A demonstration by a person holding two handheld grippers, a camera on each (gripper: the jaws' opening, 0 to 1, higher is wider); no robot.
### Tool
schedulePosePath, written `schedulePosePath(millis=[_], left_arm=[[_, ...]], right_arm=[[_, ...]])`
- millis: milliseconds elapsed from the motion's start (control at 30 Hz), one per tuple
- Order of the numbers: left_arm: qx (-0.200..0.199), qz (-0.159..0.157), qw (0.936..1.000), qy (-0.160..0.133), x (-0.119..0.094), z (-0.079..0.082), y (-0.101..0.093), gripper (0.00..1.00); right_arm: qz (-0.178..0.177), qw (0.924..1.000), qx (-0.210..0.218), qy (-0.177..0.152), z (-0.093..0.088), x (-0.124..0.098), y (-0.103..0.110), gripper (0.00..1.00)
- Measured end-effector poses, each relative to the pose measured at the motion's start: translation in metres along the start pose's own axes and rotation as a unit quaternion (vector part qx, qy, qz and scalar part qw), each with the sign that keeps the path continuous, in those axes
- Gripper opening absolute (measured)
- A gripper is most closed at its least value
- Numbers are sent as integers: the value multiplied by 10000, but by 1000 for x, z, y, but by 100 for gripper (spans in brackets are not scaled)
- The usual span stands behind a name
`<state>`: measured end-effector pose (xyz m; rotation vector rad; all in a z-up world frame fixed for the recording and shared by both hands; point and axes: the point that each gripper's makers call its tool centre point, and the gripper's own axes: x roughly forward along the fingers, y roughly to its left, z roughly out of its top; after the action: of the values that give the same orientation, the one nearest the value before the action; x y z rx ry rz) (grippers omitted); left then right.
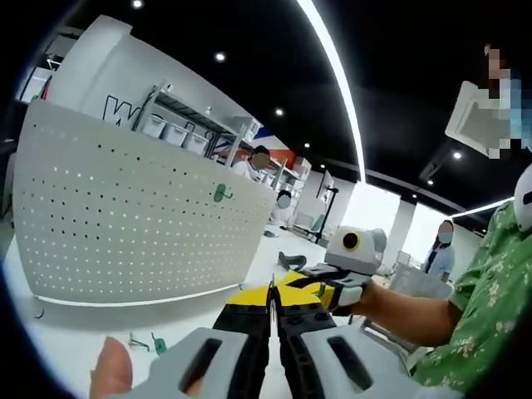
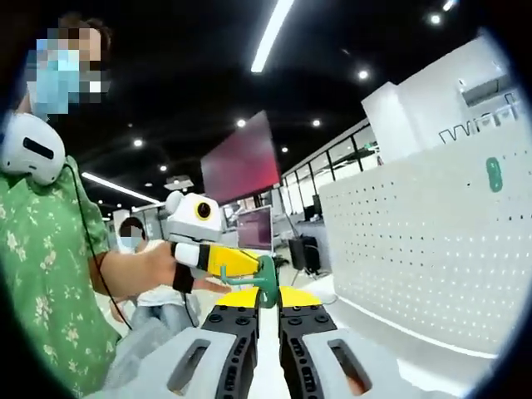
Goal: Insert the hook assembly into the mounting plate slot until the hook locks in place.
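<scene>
A white pegboard mounting plate stands upright on the table, with one green hook mounted on it. In the right gripper view the same plate fills the right side, its mounted hook high up. My right gripper is shut on a green hook assembly, which rises between its jaws. My left gripper comes in from the left, and its yellow tip reaches the hook's top. In its own view the left gripper is shut, facing the right gripper. Both are well short of the plate.
Two loose green hooks lie on the white table near the plate's foot. A person in a green patterned shirt holds both grippers. Other people, shelving and desks stand behind.
</scene>
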<state>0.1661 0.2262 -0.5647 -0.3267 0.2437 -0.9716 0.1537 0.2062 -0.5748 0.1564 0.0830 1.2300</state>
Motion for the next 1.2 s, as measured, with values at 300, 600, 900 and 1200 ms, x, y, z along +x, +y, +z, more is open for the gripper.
schedulePosePath(millis=[300, 600, 900, 1200], left_arm=[[257, 433, 9987, 119, 6, -3, 17, 1], [408, 750, 9962, 174, 8, -6, 28, 1], [508, 901, 9944, 218, 11, -7, 31, 1], [476, 932, 9943, 217, 17, -8, 27, 1]], right_arm=[[-191, 9990, -307, 247, -5, 0, -1, 6], [-513, 9967, -527, 356, -5, -3, -4, 7], [-880, 9898, -942, 606, -7, -2, -8, 14], [-1335, 9754, -1502, 910, -9, 2, -14, 18]])
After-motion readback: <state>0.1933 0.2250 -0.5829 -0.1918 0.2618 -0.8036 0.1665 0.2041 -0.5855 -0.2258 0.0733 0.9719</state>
